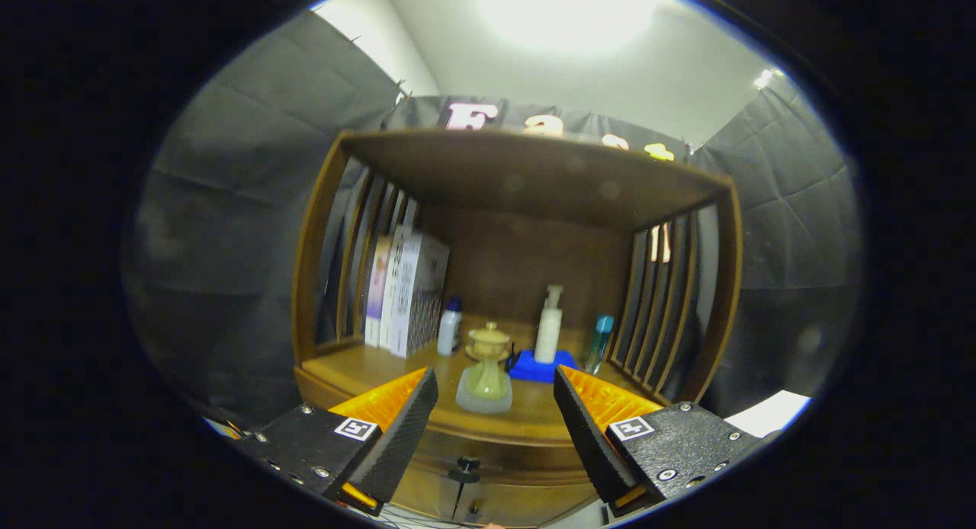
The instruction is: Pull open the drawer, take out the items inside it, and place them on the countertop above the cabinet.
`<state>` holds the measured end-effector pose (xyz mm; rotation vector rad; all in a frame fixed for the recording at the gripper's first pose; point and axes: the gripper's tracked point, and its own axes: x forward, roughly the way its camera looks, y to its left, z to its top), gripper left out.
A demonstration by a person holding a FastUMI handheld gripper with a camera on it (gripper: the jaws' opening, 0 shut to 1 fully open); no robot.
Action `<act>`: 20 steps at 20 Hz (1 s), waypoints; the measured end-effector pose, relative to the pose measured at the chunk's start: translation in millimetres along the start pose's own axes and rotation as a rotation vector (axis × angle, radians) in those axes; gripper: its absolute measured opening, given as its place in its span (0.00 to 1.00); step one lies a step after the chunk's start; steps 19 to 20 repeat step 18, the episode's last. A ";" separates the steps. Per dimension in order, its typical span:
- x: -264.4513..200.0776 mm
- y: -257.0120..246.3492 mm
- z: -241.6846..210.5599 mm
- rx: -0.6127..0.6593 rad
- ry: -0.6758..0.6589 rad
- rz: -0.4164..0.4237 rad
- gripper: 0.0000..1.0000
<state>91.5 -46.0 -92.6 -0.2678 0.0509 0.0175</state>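
Black cloth walls close in the booth on both sides, with a pale ceiling and a bright glare of light at the top of the frame. At the centre stands a wooden cabinet (526,300) with a flat top board, slatted sides and a dark back panel. Its countertop (358,369) is smooth brown wood, and carries several things: upright boxes (404,293) at the left, a small white bottle (450,327) with a blue cap beside them, a tan lidded cup (489,341) mid-shelf, a white pump bottle (548,327) on a blue tray (543,367), and a slim teal bottle (599,344) at the right. Nearer the front edge sits a pale green translucent object (485,386). The gripper (496,415) rides low in the frame, its black and orange fingers (400,430) spread wide and holding nothing. Between them, below the countertop's edge, is the drawer (488,487) front, closed, with a small dark knob (465,466).
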 end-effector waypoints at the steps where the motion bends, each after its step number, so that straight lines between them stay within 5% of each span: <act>1: -9.0 -3.2 17.6 0.012 -0.015 0.001 0.95; 10: -107.7 10.2 95.7 0.010 -0.024 0.040 0.94; 20: -169.0 5.2 145.1 -0.012 -0.102 -0.042 0.95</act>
